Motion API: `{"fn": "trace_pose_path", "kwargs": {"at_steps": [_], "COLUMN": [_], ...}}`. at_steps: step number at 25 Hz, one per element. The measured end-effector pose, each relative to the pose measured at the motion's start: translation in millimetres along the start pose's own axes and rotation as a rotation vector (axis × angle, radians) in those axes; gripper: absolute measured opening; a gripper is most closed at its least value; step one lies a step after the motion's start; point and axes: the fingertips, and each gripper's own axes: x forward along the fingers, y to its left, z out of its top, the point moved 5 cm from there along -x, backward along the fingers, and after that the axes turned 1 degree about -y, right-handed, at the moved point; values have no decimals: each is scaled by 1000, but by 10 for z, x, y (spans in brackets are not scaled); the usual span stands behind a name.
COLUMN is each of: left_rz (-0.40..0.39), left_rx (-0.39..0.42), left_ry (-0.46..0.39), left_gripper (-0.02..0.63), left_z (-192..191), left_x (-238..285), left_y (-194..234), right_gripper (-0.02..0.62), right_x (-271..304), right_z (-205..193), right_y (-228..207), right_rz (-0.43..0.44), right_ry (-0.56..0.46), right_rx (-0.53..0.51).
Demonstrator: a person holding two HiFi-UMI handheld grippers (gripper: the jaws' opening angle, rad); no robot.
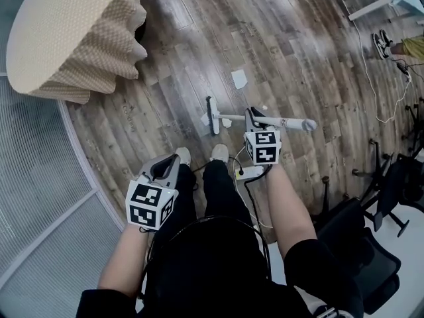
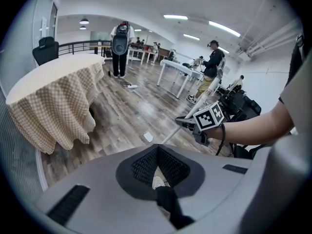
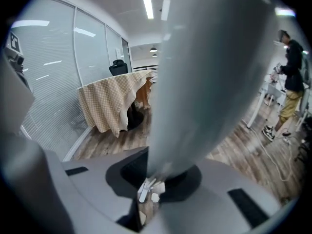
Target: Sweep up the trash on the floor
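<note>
Right hand-held gripper (image 1: 255, 118): clamped on the broom's white handle (image 1: 291, 122), part-way along it. In the right gripper view the shaft fills the gap between the jaws.
Left hand-held gripper (image 1: 171, 164): jaws together on nothing, low beside the person's left leg. Only a shoe and a trouser leg show beyond them.
Broom head (image 1: 212, 116): appears to rest on the wooden floor (image 1: 298, 45), just ahead of the person's feet.
Trash: 2 pale scraps (image 1: 226, 122) lie at the broom head, 1 on each side. 1 larger paper square (image 1: 239, 79) lies further out, and 1 tiny white bit (image 1: 264, 108) lies near the handle.
Step in hand: probably gathering the pieces into 1 pile.
Doing it well: keep the bristles flat to the boards and reach past the paper square. Draw it back toward the 2 scraps in short, light strokes, since thin paper will likely flip away under a fast sweep.
Grip: with only 1 gripper on a long shaft, the head can twist. Bringing the left gripper onto the handle would likely steady it.
Watch: keep strokes clear of the white cable (image 1: 374, 78) on the floor at the right and the cloth-draped tabletop (image 1: 66, 32) at the left.
Not seen: no dustpan in any view.
</note>
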Motion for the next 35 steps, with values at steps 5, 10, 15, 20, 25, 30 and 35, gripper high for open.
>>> {"fn": "trace_pose_path", "kwargs": {"at_steps": [5, 10, 15, 20, 25, 30, 35], "left_rz": [-4, -17, -46, -44, -24, -18, -14], "left_rx": [27, 60, 103, 136, 145, 148, 194], "left_ry": [-17, -30, -42, -62, -62, -30, 6], "left_gripper": [-3, -3, -3, -3, -3, -3, -3], "left_z": [184, 371, 576, 697, 724, 687, 657], "left_x": [50, 100, 134, 163, 158, 199, 285], "left_y": [-144, -267, -451, -574, -559, -637, -702], "right_gripper": [54, 54, 54, 52, 52, 53, 52], "right_x": [-169, -400, -834, -1349, -1730, -1706, -1319], "right_z": [-41, 69, 229, 184, 204, 106, -144], "right_y": [-193, -320, -646, -1180, -1588, -1736, -1736], "right_rz": [-17, -29, -100, -223, -334, -384, -388], "right_ry": [-13, -52, -101, -129, -160, -128, -41], "right_rx": [114, 182, 203, 247, 261, 176, 38]}}
